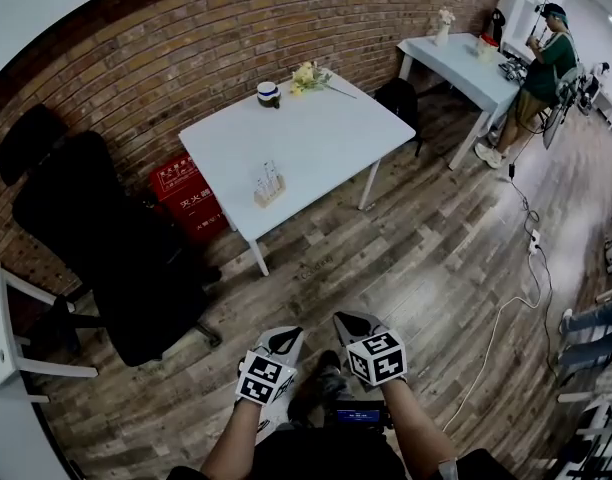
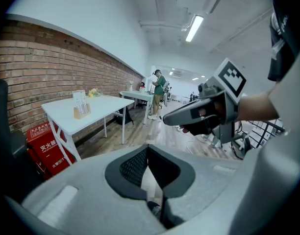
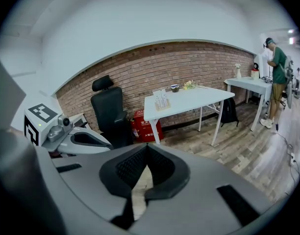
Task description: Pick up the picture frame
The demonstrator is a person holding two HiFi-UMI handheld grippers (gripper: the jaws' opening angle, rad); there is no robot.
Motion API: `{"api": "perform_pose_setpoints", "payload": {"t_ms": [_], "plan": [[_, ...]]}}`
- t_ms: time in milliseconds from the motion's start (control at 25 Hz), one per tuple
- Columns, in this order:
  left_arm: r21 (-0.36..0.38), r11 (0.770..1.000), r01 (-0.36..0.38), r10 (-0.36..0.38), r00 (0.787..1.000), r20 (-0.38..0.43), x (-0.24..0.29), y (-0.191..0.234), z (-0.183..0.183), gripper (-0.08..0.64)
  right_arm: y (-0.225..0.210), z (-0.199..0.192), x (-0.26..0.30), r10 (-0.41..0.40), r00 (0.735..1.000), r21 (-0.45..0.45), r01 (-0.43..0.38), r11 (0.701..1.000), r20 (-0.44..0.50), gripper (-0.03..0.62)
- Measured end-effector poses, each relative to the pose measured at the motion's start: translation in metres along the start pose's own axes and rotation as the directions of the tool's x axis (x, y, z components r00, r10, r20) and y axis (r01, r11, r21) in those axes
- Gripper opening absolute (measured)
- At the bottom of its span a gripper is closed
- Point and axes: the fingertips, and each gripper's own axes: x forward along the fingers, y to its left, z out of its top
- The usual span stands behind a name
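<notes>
The picture frame [image 1: 269,185] stands upright on the bench [image 1: 326,138], its base running eight-to-two o'clock. The left claw [image 1: 286,338] and right claw [image 1: 349,319] are closed and empty.

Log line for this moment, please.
phase: pre-grasp | left gripper: shut, empty | right gripper: shut, empty | picture frame: on white table, untouched

Pic frame [image 1: 269,185] upright on white table [image 1: 321,138], nr edge.

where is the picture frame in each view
Head view: picture frame upper centre, on the white table.
Left gripper view: picture frame left of centre, table's near end.
Right gripper view: picture frame above centre, table's left end.
Shared landmark: red box under the table.
</notes>
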Motion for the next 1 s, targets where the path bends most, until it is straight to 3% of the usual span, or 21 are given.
{"api": "perform_pose_setpoints", "payload": {"t_ms": [280,600,1000], "plan": [[-0.023,0.999,-0.033,0.033,0.999,0.008,0.044,0.032,0.038,0.012,-0.046,0.041,0.032,0.045,0.999,-0.023,-0.046,0.999,-0.001,0.009],[-0.071,0.988,-0.140,0.141,0.990,0.012,0.076,0.068,0.072,0.012,-0.088,0.074,0.058,0.117,0.993,-0.047,-0.118,0.992,-0.019,0.009],[-0.136,0.963,-0.234,0.236,0.972,0.001,0.091,0.103,0.076,0.012,-0.111,0.083,0.092,0.169,0.984,-0.053,-0.172,0.984,-0.056,0.009]]}}
